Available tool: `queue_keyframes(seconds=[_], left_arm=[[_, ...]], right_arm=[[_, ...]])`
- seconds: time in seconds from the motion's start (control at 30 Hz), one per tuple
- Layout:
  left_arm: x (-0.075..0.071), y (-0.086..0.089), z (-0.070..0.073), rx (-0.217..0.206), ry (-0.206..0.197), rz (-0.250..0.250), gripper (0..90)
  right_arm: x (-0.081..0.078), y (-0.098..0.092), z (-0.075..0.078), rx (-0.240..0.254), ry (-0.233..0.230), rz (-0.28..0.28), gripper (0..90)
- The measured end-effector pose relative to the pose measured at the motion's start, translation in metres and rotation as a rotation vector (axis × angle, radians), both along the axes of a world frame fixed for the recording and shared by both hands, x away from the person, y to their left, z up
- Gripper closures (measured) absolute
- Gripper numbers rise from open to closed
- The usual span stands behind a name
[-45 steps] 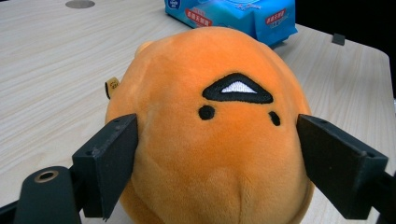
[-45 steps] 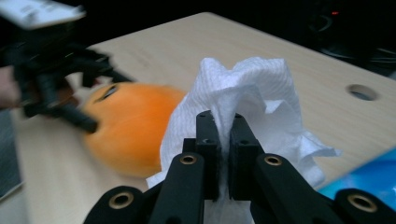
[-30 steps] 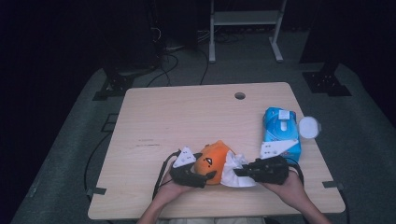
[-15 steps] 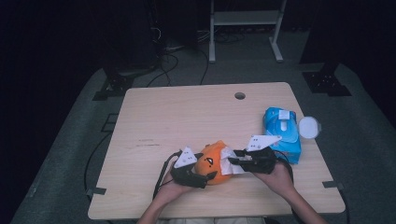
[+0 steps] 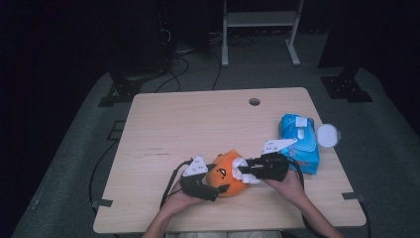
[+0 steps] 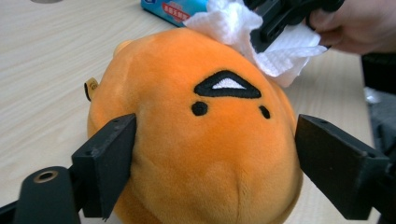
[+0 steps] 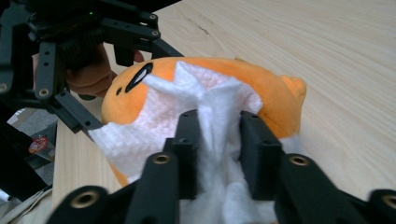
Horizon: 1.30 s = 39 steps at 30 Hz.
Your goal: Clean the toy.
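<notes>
Dark floor and a tangle of cables surround a pale wooden table [image 5: 198,129], with all the work crowded at the lower middle of the high view.

Starting at the tongs: the left gripper [image 6: 215,163] has its 2 jaws pressed against the flanks of an orange plush toy [image 6: 205,140], one at the lower left of its own view and one at the lower right, holding it steady with the stitched face toward the camera. In the high view this gripper [image 5: 200,181] sits just left of the toy [image 5: 225,176]. The right gripper [image 7: 217,140] pinches a bunched white tissue [image 7: 210,107] between its jaws, which have just been closing on it, and the tissue lies spread over the toy's top [image 7: 271,88]. In the high view that gripper [image 5: 247,171] comes in from the right, touching the toy.

Farther out, at the right of the high view, a blue pack of wipes [image 5: 299,141] lies near the table edge, and a small round white lid [image 5: 328,135] sits beside it, past the edge.

Risks, as I judge them: the thin tissue could tear or slip from the pinch if dragged hard across the fuzzy fabric. A firm push could also squeeze the soft toy out from the left jaws, since it bulges well beyond them.
</notes>
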<state>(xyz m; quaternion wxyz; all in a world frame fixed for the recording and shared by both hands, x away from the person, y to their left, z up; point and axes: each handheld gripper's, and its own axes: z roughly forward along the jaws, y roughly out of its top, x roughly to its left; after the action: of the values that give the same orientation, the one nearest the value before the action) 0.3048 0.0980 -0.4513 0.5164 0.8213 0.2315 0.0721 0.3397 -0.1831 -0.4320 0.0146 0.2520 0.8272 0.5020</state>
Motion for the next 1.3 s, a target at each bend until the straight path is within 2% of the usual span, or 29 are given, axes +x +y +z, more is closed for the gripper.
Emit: queue_keyframes(seconds=[0.07,0.2,0.3,0.37,0.47,0.53,0.6,0.73,0.83,0.9,0.97,1.0,1.07,1.2,1.23,1.3], left_arm=[[0.001,0.001,0.000,0.005,-0.002,-0.003,14.6],[0.000,0.001,0.002,0.047,-0.024,-0.005,15.6],[0.003,0.002,0.002,0.038,-0.013,0.007,15.9],[0.006,0.005,0.001,0.030,-0.007,0.000,16.8],[0.007,0.005,0.001,0.026,-0.004,0.003,17.2],[0.006,0.003,0.001,0.038,-0.017,-0.002,18.2],[0.006,0.002,0.001,0.046,-0.018,-0.003,18.3],[0.007,0.003,0.001,0.041,-0.012,-0.002,19.3],[0.007,0.003,0.001,0.042,-0.015,-0.007,19.8],[0.007,0.001,0.002,0.046,-0.021,-0.012,19.8],[0.006,-0.001,0.002,0.059,-0.034,-0.022,19.8],[0.005,-0.001,0.002,0.066,-0.042,-0.027,19.8],[0.006,-0.001,0.002,0.062,-0.036,-0.021,19.8],[0.006,-0.001,0.002,0.060,-0.031,-0.021,19.9],[0.006,0.000,0.002,0.061,-0.029,-0.019,19.9],[0.007,0.001,0.002,0.055,-0.024,-0.017,20.1]], right_arm=[[-0.005,0.000,0.002,-0.013,-0.024,-0.005,76.4],[-0.017,0.003,0.008,-0.055,-0.089,-0.009,78.6],[-0.031,0.004,0.013,-0.082,-0.156,-0.011,81.0],[-0.037,0.003,0.013,-0.125,-0.189,-0.023,81.0],[-0.036,-0.009,0.006,-0.157,-0.162,-0.058,81.2],[-0.036,-0.016,0.002,-0.138,-0.130,-0.066,81.3],[-0.039,-0.013,0.000,-0.103,-0.115,-0.059,81.3],[-0.042,0.000,0.005,-0.092,-0.151,-0.025,81.4],[-0.035,-0.007,0.003,-0.090,-0.138,-0.074,81.4],[-0.030,-0.016,-0.001,-0.128,-0.138,-0.121,81.4],[-0.030,-0.023,-0.005,-0.137,-0.127,-0.133,81.5],[-0.033,-0.023,-0.005,-0.145,-0.133,-0.125,81.5],[-0.040,-0.019,-0.003,-0.118,-0.137,-0.090,81.6],[-0.051,0.004,0.004,-0.077,-0.151,0.001,81.5],[-0.051,0.008,0.005,-0.084,-0.159,0.005,81.5],[-0.046,0.006,0.004,-0.084,-0.157,-0.025,81.5]])
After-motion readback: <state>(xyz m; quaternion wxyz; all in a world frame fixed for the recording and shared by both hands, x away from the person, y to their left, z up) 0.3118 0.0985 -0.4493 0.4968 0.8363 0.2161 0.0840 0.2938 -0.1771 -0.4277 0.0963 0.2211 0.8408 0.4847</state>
